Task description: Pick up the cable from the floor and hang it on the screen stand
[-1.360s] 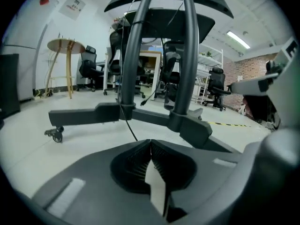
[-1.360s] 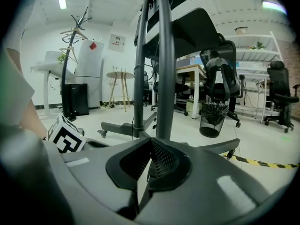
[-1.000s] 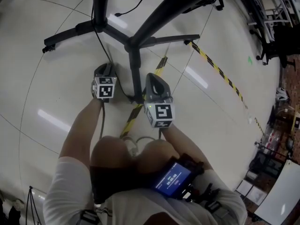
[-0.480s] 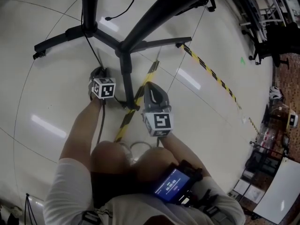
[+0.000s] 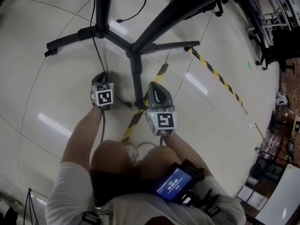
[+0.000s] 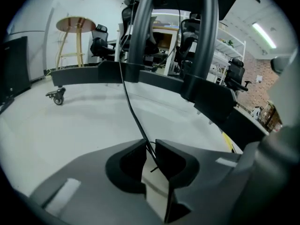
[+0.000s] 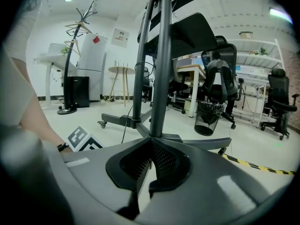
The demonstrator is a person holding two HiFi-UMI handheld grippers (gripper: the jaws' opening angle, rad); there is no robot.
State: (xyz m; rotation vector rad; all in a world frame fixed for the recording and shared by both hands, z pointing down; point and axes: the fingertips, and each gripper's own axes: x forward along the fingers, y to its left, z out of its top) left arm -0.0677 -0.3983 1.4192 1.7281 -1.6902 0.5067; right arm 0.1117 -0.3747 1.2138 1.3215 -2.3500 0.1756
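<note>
A thin black cable point(image 6: 125, 88) drops from the screen stand point(image 6: 140, 32) and runs down between the jaws of my left gripper point(image 6: 150, 144). Those jaws have just been closing and now pinch the cable at their tips. In the head view the cable point(image 5: 95, 46) comes down the stand's post to the left gripper point(image 5: 104, 75), which is low over the floor beside a stand leg. More cable trails on the floor toward the right gripper point(image 5: 155, 86). The right gripper point(image 7: 151, 142) is shut and empty, pointing at the stand's post point(image 7: 161, 55).
The stand's black legs point(image 5: 136, 50) spread over the pale floor, with a caster point(image 6: 57, 97) at one end. Yellow-black tape point(image 5: 215, 69) crosses the floor to the right. Office chairs point(image 7: 220, 74), a mesh bin point(image 7: 207, 118), a stool point(image 6: 75, 25) and a coat rack point(image 7: 75, 32) stand farther off.
My left gripper has shifted a little on the floor beside the stand's leg. The right gripper has kept its place.
</note>
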